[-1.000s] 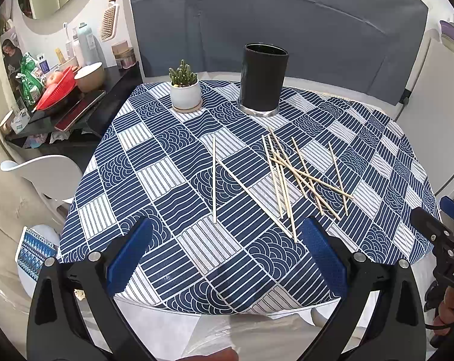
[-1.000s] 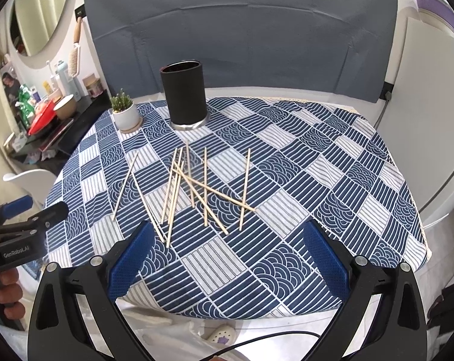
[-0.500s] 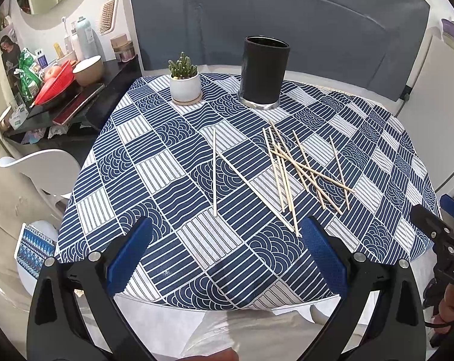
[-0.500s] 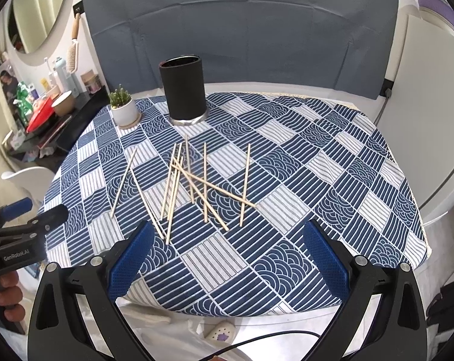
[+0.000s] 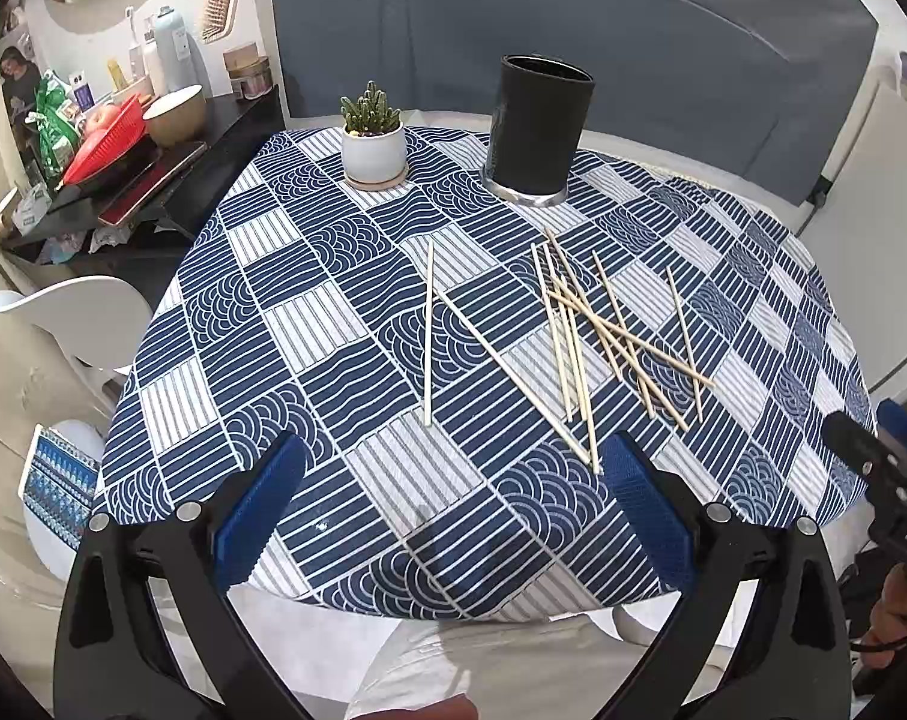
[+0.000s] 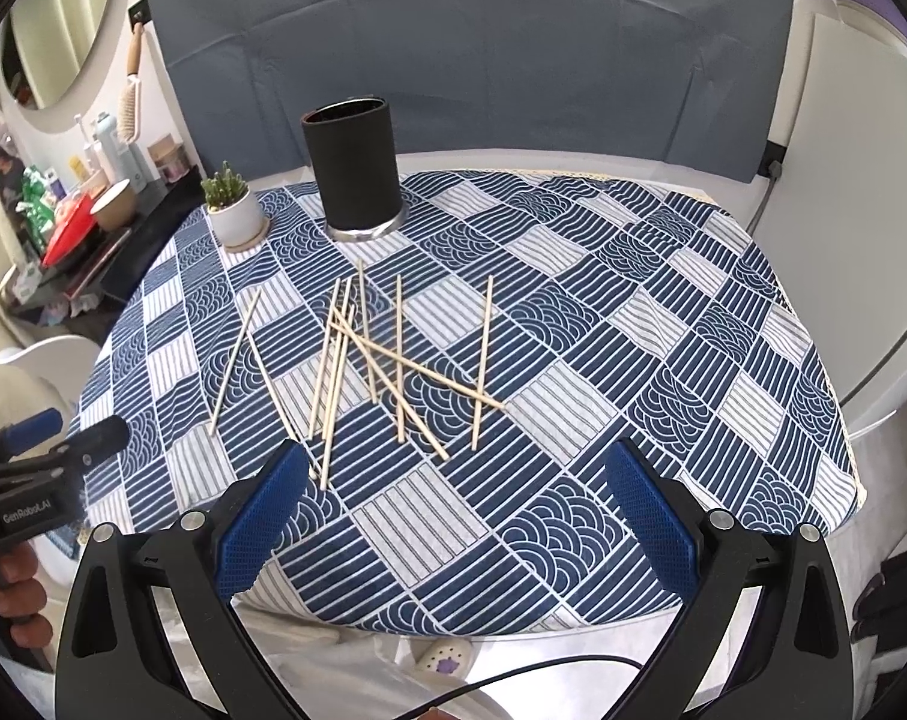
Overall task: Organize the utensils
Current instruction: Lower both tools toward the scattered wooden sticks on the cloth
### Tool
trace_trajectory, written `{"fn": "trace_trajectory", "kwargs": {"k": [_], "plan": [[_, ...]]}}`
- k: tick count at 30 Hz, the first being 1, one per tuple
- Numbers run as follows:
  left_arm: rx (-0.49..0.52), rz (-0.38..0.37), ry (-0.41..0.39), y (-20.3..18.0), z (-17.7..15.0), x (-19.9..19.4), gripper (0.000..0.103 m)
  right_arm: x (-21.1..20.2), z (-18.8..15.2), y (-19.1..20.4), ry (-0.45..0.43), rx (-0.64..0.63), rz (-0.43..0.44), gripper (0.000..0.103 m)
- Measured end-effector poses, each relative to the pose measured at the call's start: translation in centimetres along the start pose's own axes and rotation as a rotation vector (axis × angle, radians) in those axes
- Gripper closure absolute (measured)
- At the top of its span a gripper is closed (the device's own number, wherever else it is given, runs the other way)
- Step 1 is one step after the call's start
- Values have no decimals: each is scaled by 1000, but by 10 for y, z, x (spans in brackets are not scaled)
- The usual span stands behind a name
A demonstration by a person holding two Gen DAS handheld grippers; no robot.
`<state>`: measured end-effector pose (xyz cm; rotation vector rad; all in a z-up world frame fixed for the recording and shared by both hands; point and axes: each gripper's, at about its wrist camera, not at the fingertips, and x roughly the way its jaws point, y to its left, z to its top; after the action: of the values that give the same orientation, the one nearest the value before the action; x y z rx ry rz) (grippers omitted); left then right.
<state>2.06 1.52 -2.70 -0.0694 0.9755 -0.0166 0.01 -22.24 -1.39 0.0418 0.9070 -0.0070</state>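
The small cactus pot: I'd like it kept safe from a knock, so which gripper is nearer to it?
Left. The left gripper hovers at the table's near edge, on the cactus pot's side; the right gripper is further right.

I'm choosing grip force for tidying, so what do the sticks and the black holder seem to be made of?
Sticks: probably bamboo or light wood, going by the pale tan, matt look and thin straight shafts. Holder: the dark matt body could be plastic, coated metal or a leather-like wrap; the pictures leave that open. Its shiny silver base ring looks like metal.
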Motion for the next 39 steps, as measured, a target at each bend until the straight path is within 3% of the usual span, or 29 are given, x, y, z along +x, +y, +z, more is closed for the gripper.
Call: {"fn": "trace_trajectory", "kwargs": {"k": [24,39], "plan": [[-66,37,122,17,48,65,6,66,59,-4,61,-16,-49,8],[-111,55,267,38,72,128,6,139,91,-19,215,-6,-82,8]]}}
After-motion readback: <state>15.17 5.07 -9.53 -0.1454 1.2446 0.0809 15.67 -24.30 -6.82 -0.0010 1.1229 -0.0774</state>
